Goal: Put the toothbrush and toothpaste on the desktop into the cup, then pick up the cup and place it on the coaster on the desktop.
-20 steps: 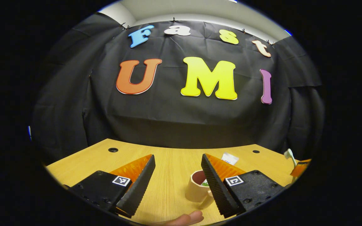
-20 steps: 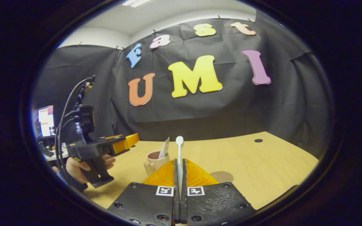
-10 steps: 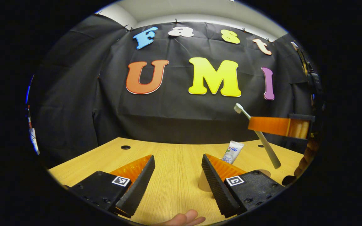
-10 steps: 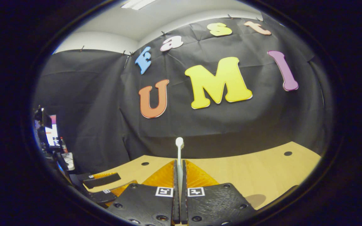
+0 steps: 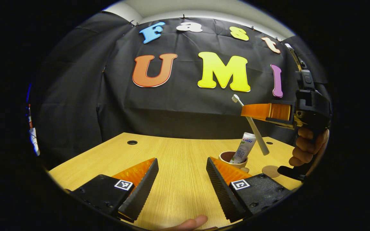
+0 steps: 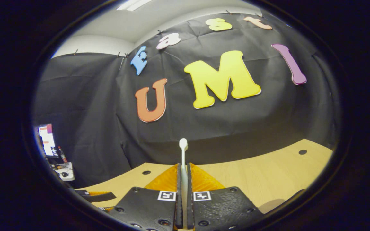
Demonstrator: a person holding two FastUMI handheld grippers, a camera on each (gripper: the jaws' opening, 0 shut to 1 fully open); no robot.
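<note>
In the left gripper view, our left gripper (image 5: 181, 179) hangs low over the wooden bench (image 5: 178, 154) with its fingers spread wide and nothing between them. The bench surface between and ahead of them lies bare up to a round cable hole (image 5: 132, 142) near the far edge. A fingertip (image 5: 188, 223) of our own hand shows at the bottom rim.

Further right stands the cup (image 5: 231, 158), just beyond the left gripper's right finger, with the toothpaste (image 5: 245, 148) leaning upright inside it. The tube carries printed writing, too small for us to read with certainty. Just right of the cup, the round coaster (image 5: 271, 171) lies flat on the bench, apart from the cup. Above the cup, the right gripper (image 5: 247, 110), held in a hand (image 5: 305, 149), grips the toothbrush (image 5: 251, 126) tilted, bristles up and its lower end hovering over the bench beside the toothpaste.

In the right gripper view, our right gripper (image 6: 183, 192) has its fingers pressed together on the toothbrush (image 6: 183, 150), whose head pokes out ahead. To its right, the bench (image 6: 268, 173) runs bare to the far edge.
</note>
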